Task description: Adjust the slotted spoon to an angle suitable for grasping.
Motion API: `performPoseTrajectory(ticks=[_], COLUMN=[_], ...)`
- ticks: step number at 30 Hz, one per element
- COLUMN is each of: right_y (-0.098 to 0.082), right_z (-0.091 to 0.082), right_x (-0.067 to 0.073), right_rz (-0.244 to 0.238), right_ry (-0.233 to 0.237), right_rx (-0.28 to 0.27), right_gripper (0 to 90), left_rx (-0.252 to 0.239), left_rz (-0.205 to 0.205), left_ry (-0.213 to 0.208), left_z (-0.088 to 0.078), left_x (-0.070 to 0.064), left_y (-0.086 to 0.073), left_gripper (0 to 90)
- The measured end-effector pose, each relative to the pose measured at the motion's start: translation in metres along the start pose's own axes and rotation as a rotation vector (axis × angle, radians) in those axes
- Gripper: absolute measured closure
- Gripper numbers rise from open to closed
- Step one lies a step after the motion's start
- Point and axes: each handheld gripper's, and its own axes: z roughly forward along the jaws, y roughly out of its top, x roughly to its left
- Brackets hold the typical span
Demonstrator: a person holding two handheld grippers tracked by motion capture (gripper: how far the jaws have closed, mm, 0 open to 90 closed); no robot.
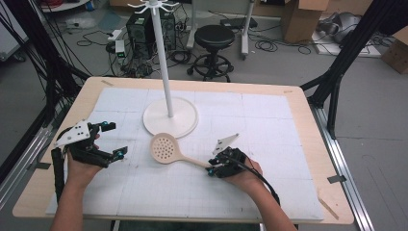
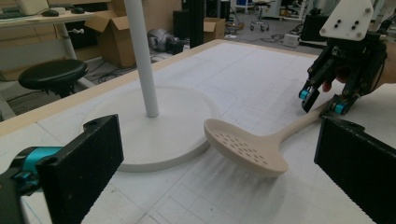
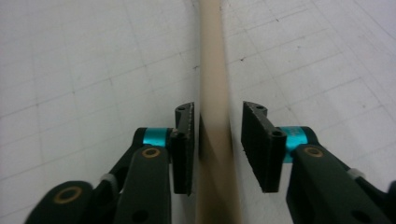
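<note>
While its perforated bowl lies just in front of the white stand base (image 1: 171, 118), the beige slotted spoon (image 1: 166, 149) rests flat on the white gridded mat (image 1: 269, 120), handle running toward the person's right. Its handle passes between the jaws of the right gripper (image 3: 217, 135), which stand slightly apart: one pad is close against the handle, the other shows a clear gap, so nothing is clamped. Well apart at the mat's left side, the left gripper (image 1: 111, 140) hovers with jaws wide and empty, facing the spoon.
</note>
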Motion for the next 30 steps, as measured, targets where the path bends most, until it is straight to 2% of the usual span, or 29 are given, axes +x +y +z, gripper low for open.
performPoseTrajectory(ticks=[3, 8, 11, 12, 13, 15, 17, 21, 24, 30], right_y=[-0.007, -0.023, -0.031, -0.031, -0.031, -0.028, -0.023, -0.015, 0.001, 0.021], right_z=[-0.013, -0.027, -0.025, -0.025, -0.025, -0.024, -0.02, -0.013, 0.001, 0.017], right_x=[0.0, 0.002, 0.007, 0.008, 0.008, 0.008, 0.008, 0.009, 0.011, 0.012], right_rz=[0.016, 0.03, 0.0, -0.025, -0.025, -0.055, -0.085, -0.118, -0.169, -0.2], right_ry=[-0.002, -0.034, -0.03, -0.029, -0.029, -0.028, -0.006, 0.022, 0.064, 0.078], right_rx=[-0.022, 0.026, 0.073, 0.066, 0.066, 0.078, 0.079, 0.072, 0.077, 0.077], right_gripper=[57.6, 56.4, 64.4, 68.8, 68.8, 69.0, 69.0, 69.0, 69.1, 69.1], left_rx=[-0.002, 0.002, -0.001, -0.001, -0.002, -0.005, -0.006, -0.003, -0.004, -0.016], left_rz=[0.0, 0.003, 0.002, -0.002, 0.0, 0.001, 0.002, -0.002, 0.002, 0.008], left_ry=[0.001, -0.002, -0.002, 0.0, 0.001, -0.001, -0.001, -0.007, -0.013, -0.013], left_z=[0.0, 0.001, 0.001, 0.001, 0.001, 0.001, 0.002, 0.004, 0.005, 0.003], left_x=[0.001, 0.0, 0.0, 0.0, 0.0, 0.001, 0.001, 0.001, 0.0, -0.001], left_y=[0.0, 0.0, 0.0, 0.0, 0.0, 0.0, 0.001, 0.0, 0.001, 0.003], left_gripper=[1.8, 1.8, 1.8, 1.8, 1.8, 1.8, 1.8, 1.8, 1.8, 1.8])
